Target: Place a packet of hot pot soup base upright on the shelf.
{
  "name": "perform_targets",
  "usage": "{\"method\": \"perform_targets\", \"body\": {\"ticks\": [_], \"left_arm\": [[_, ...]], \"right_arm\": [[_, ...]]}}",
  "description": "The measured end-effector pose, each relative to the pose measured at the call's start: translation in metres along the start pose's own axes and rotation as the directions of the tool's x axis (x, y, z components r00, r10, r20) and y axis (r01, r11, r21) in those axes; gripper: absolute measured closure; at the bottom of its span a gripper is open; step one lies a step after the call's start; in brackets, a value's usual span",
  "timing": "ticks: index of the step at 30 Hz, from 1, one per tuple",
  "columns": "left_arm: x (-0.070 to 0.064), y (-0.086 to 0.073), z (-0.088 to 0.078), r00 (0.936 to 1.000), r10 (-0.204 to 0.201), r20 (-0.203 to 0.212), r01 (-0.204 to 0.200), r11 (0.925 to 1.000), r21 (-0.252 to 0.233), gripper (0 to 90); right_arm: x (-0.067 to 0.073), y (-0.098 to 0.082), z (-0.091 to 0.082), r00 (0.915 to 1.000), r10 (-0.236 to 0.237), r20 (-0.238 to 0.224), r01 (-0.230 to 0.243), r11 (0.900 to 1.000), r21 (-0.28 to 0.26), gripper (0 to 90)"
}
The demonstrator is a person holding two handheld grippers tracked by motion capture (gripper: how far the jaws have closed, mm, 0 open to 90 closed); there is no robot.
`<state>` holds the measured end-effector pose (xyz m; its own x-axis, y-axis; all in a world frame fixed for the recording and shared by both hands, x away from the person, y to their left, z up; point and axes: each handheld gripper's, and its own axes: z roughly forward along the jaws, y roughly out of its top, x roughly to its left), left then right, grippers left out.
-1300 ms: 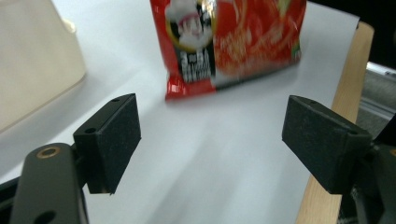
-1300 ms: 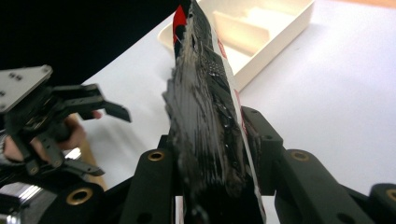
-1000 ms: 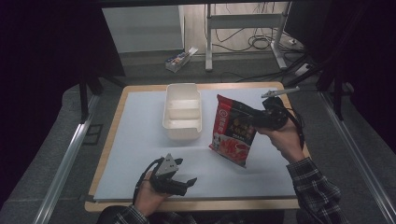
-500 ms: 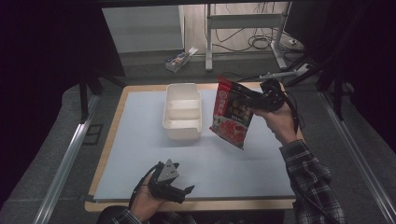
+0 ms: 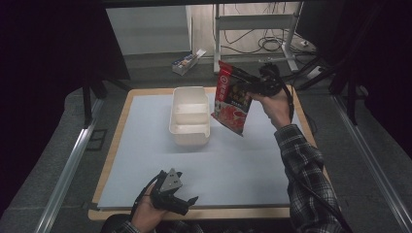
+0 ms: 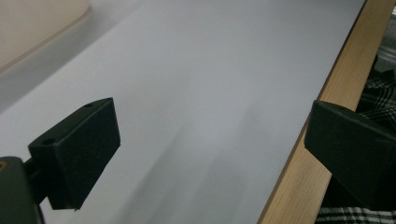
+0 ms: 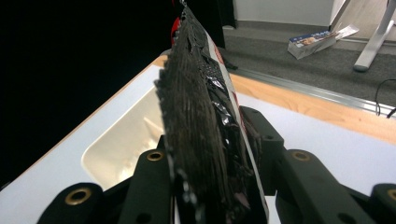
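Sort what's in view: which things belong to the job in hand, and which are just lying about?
In the job:
- red printed foil snack bag, clamped in the right hand-held gripper
- white two-compartment plastic tray, beside the bag

Lying about:
- small blue-and-white box on the floor beyond the table
- cables on the floor

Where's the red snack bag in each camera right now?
High view: red snack bag hangs right of centre, clamped by the right gripper.
Left gripper view: the bag is absent.
Right gripper view: bag edge-on at centre, between the jaws.
Shared landmark: white container.
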<state>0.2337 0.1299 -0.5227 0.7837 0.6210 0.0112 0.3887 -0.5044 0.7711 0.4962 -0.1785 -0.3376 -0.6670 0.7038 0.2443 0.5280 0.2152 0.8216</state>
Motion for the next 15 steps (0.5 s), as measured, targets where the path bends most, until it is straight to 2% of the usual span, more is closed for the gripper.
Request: {"method": "perform_targets", "body": {"ticks": [8,15], "left_arm": [[0.003,-0.002,-0.001,1.0000,-0.008,-0.005,0.008,1.0000,0.000,3.5],[0.005,-0.003,0.000,0.9999,-0.009,-0.008,0.009,1.0000,-0.002,3.5]], "right_arm": [[-0.003,0.018,0.029,0.9995,0.016,0.028,-0.015,1.000,-0.025,66.8],[-0.002,0.033,0.055,0.9998,0.020,0.010,-0.019,0.998,-0.063,66.8]]}}
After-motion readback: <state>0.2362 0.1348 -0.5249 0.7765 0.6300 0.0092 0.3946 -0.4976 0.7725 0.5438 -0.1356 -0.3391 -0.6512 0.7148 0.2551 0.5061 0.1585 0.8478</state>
